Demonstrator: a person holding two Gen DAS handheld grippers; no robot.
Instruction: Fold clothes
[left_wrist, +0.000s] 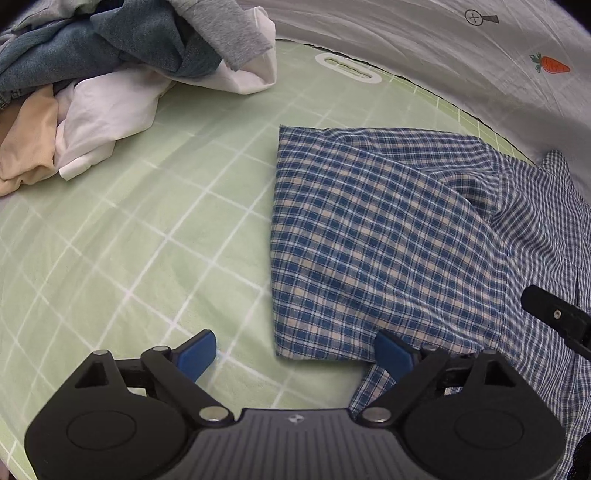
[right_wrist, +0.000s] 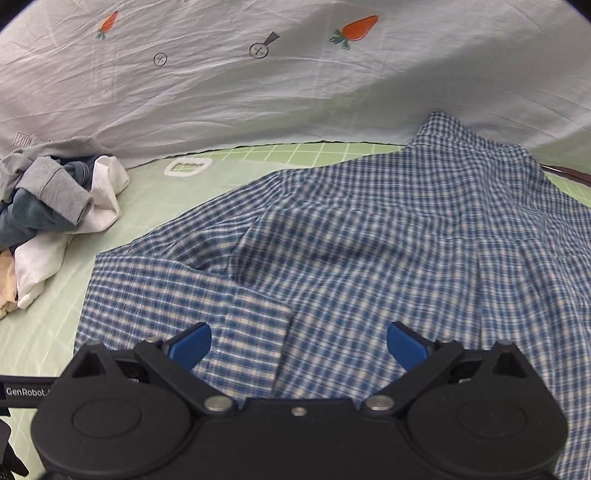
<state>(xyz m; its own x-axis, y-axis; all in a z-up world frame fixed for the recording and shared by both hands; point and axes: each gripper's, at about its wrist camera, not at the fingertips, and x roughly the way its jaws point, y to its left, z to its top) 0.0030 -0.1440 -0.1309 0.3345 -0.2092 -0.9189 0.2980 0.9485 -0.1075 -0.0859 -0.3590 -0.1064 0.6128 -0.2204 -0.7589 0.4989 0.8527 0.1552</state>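
Note:
A blue and white checked shirt (left_wrist: 388, 240) lies on the green grid mat (left_wrist: 147, 221), with one side folded over to a straight left edge. My left gripper (left_wrist: 295, 356) hovers open at the shirt's near left corner; nothing is between its blue pads (left_wrist: 195, 354). In the right wrist view the same shirt (right_wrist: 351, 240) spreads out with its collar end toward the far right. My right gripper (right_wrist: 299, 343) is open just above the cloth, gripping none of it. The black body of the right gripper (left_wrist: 557, 317) shows at the right edge of the left wrist view.
A heap of unfolded clothes (left_wrist: 129, 74), grey, teal, white and beige, sits at the mat's far left, seen as a clothes pile (right_wrist: 55, 214) in the right wrist view too. A pale sheet with carrot prints (right_wrist: 295, 74) lies beyond the mat. A white handle slot (left_wrist: 347, 68) marks the mat's far edge.

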